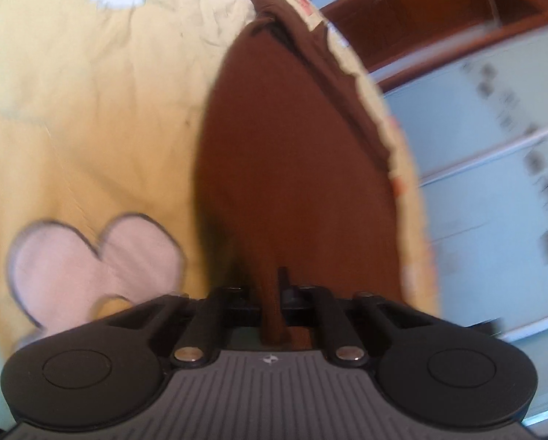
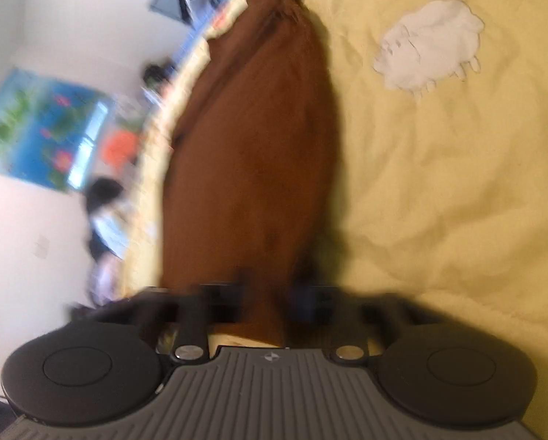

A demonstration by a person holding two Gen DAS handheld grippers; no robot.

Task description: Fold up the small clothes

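While the brown garment (image 1: 292, 168) lies stretched along the edge of the yellow bedspread (image 1: 90, 128), your left gripper (image 1: 274, 286) and right gripper (image 2: 266, 293) are each clamped on a pinch of its near cloth. If you pull unevenly, the thin pinch may slip out, or the garment may slide over the bed edge. Keep it clear of the white cloth (image 2: 428, 44), which lies well apart.

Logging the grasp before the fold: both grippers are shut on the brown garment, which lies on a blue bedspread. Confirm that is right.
Not quite. The bedspread is pale yellow, not blue, as the right wrist view shows. The rest holds: the left gripper and the right gripper are each shut on the brown garment.
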